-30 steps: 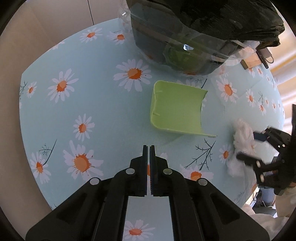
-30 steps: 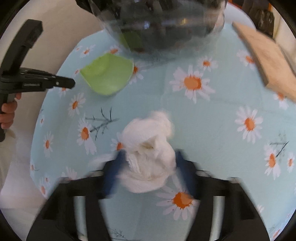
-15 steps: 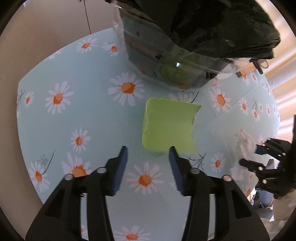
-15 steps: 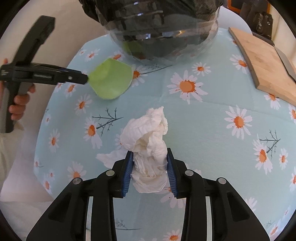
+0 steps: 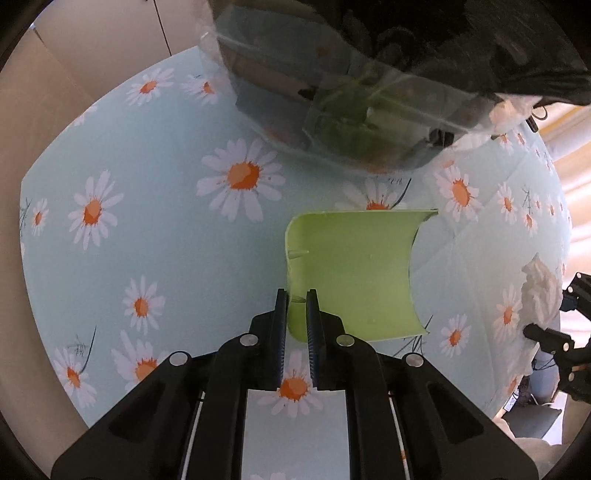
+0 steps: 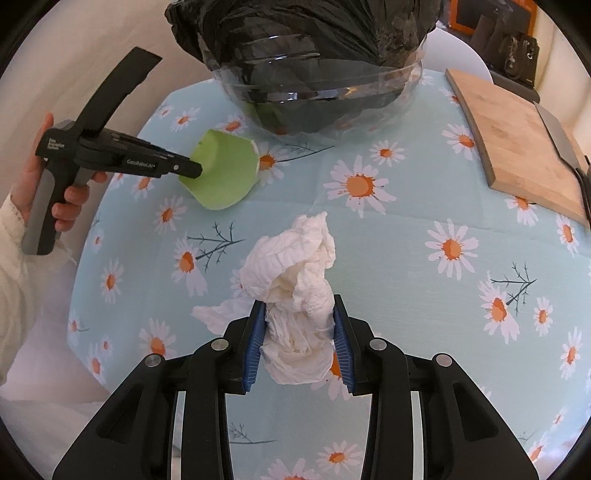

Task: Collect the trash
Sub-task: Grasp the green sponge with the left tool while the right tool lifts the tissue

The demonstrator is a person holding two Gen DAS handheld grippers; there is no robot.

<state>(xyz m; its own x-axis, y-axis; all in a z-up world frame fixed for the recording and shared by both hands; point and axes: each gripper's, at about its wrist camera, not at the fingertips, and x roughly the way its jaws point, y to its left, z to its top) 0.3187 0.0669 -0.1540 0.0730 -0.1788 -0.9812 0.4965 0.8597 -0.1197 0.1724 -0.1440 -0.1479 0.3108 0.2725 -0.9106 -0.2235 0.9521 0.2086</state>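
Daisy-print tablecloth (image 6: pixel 388 258), pale blue, covers the round table; that's my whole work surface. Landmark is the clear glass bowl (image 6: pixel 325 99) at the far edge, lined with a black trash bag (image 6: pixel 303 33); through the glass I see something green inside it.

Left gripper (image 5: pixel 295 306): clenched on the rim of a light green curved plastic piece (image 5: pixel 354 273), looks like a broken cup fragment. From the left wrist cam its edge sits pinched between my jaws, concave side facing up. It's just in front of the bowl, on my side of it; I can't tell whether it's off the cloth. From the right wrist cam the same fragment (image 6: pixel 225 170) shows left of and just below the bowl, with the person's hand (image 6: pixel 55 184) on the black gripper handle.

Right gripper (image 6: pixel 299 332): grasping a crumpled white paper tissue (image 6: pixel 295 280), blue pads (image 6: pixel 256 339) pressing into the wad from both sides. Tissue bunches up above the jaws, loose tail hanging to the left. It's well short of the bowl, nearer me than the green piece.

Wooden cutting board (image 6: pixel 517 147) lies right of the bowl, knife blade (image 6: pixel 561 136) resting on its far edge.
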